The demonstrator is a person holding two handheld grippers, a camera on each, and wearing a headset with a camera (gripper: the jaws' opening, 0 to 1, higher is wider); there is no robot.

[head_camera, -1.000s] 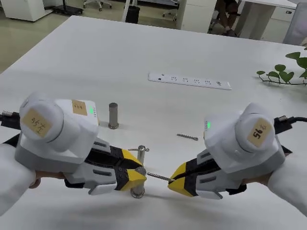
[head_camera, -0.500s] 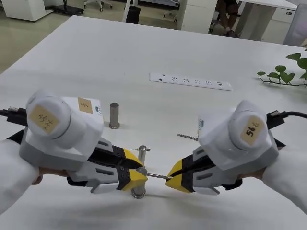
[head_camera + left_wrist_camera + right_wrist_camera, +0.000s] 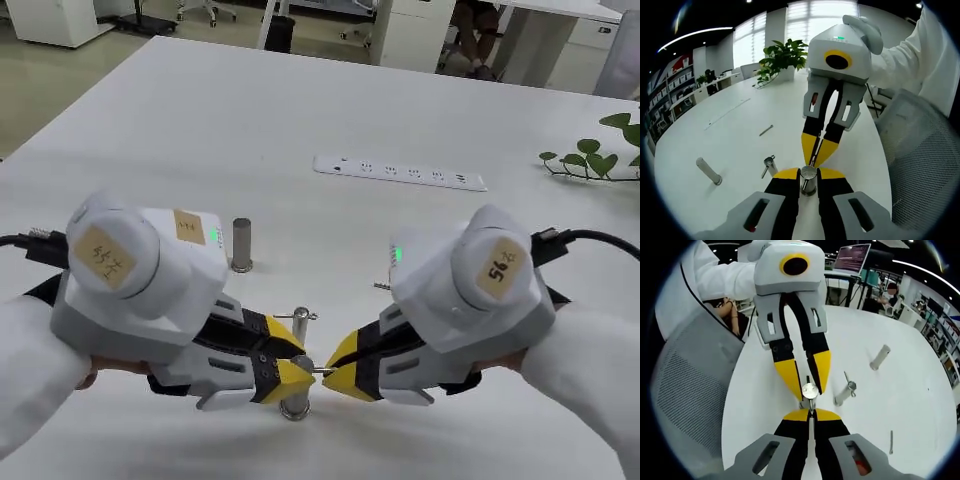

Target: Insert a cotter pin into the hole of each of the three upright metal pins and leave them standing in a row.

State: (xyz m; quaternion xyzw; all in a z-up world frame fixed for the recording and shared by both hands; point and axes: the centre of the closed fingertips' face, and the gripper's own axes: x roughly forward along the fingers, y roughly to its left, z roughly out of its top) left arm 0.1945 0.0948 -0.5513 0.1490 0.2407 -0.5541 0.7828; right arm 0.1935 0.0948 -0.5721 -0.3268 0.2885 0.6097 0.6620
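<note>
Right tongs (image 3: 332, 372), labelled 95, brought cotter pin (image 3: 321, 371) to metal pin (image 3: 294, 405).

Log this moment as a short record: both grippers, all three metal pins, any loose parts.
left gripper: shut on the nearest upright grey metal pin
right gripper: shut on a thin steel cotter pin, its tip against that pin near the top; insertion depth unclear
middle metal pin: upright, fitted cotter pin through it
far metal pin: upright, no cotter pin in it
spare cotter pin: lying on the white table
</note>
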